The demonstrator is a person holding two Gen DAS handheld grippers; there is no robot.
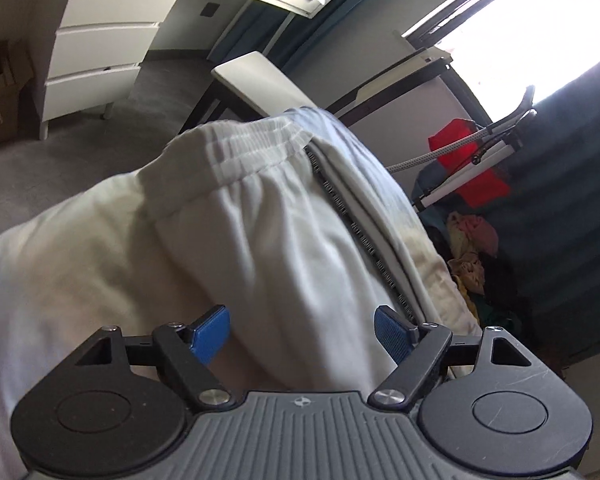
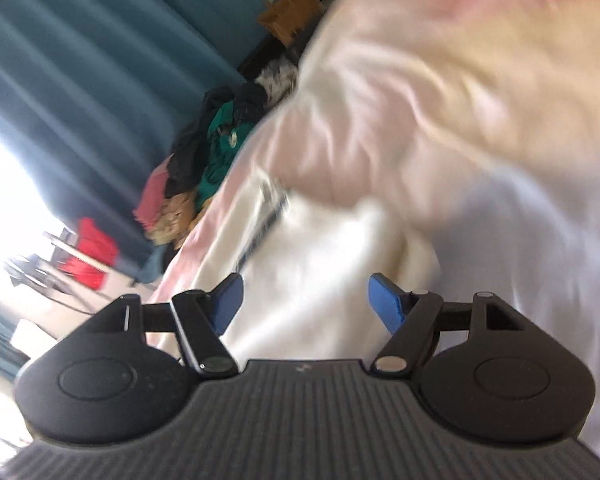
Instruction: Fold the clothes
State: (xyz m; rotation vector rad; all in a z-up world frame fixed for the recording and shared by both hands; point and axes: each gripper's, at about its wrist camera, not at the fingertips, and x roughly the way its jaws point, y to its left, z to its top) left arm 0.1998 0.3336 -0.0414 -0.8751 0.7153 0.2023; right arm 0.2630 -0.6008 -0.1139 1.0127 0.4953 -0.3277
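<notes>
White shorts with an elastic waistband and a dark striped side trim lie on a pale sheet. My left gripper is open, its blue pads either side of the shorts' fabric, just above it. In the right wrist view, which is blurred, the white garment lies in front of my right gripper, which is open over it. The trim shows at its left edge.
A white chest of drawers and a white table stand beyond the bed. A pile of mixed clothes lies beside teal curtains. A red cloth hangs on a rack near the bright window.
</notes>
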